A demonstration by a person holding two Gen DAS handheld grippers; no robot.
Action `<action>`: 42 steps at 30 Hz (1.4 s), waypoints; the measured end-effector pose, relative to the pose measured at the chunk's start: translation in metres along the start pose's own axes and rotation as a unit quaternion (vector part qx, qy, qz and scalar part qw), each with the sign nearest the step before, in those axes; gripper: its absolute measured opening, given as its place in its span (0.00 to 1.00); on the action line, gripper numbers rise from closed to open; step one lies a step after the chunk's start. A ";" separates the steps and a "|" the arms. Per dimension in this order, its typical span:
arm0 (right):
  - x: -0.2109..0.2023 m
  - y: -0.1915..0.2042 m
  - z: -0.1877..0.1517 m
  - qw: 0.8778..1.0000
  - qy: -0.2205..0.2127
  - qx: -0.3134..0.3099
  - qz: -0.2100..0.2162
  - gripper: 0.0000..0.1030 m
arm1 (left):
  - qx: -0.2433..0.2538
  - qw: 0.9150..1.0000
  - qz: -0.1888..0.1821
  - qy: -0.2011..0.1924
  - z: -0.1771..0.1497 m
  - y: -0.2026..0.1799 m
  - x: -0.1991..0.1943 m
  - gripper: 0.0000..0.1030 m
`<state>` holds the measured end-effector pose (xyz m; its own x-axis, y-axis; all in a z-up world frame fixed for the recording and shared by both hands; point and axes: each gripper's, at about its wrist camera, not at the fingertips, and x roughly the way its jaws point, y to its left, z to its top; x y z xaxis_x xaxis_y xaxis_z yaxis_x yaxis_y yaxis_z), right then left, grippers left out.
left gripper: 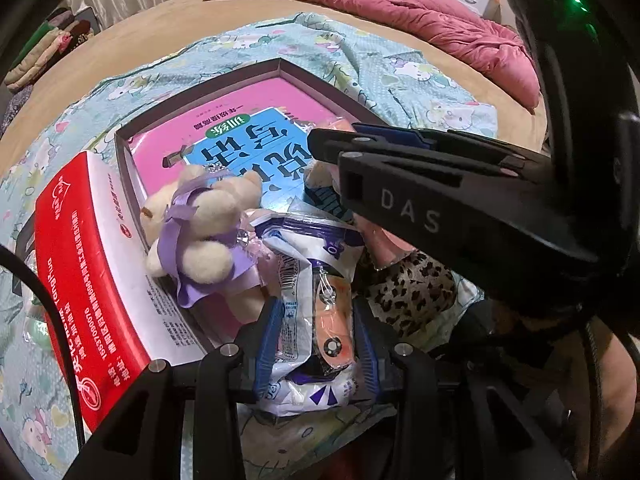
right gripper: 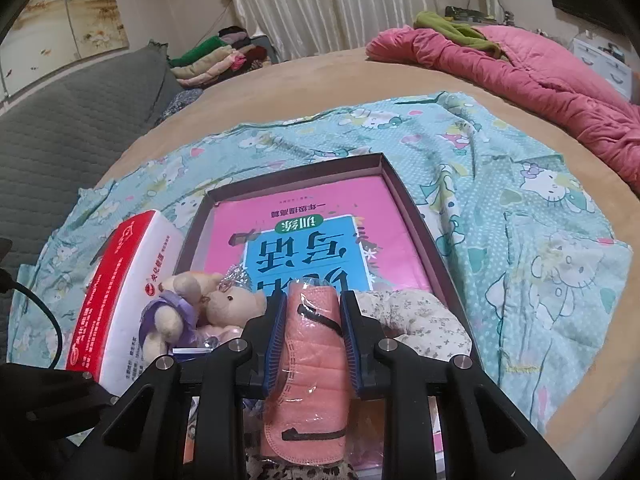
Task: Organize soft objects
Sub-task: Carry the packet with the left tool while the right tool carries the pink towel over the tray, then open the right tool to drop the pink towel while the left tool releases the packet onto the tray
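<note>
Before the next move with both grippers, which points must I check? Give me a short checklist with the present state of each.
1. Left gripper holds the white-and-blue plastic packet between its pads: ok.
2. Right gripper holds the wrapped pink item: ok.
3. Box is open, with room on the pink book: ok.
4. Plush bear lies fully inside the box: not ok, it lies across the near edge.
5. Grippers are clear of each other: cannot tell.

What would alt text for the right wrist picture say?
The right gripper clamps a plastic-wrapped pink cloth above a shallow box holding a pink book, with a plush toy at its near edge.
</note>
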<state>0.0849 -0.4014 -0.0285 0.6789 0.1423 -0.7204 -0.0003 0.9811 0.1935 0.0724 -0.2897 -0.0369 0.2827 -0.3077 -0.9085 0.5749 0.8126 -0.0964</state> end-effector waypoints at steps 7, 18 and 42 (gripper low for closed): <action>0.008 -0.005 -0.001 1.000 -0.002 -0.001 -0.006 0.27 | -0.002 1.000 0.000 0.003 0.004 0.000 0.004 0.36; 0.011 -0.010 -0.002 1.000 -0.010 -0.008 -0.014 0.31 | -0.004 1.000 0.001 0.006 0.003 -0.001 0.012 0.36; -0.002 -0.016 -0.001 0.999 -0.042 0.000 -0.005 0.46 | -0.007 1.000 0.023 -0.003 0.008 0.004 0.018 0.36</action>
<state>0.0829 -0.4177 -0.0313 0.7384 0.1203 -0.6636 0.0068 0.9826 0.1857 0.0860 -0.2957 -0.0504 0.3139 -0.2724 -0.9095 0.5502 0.8329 -0.0595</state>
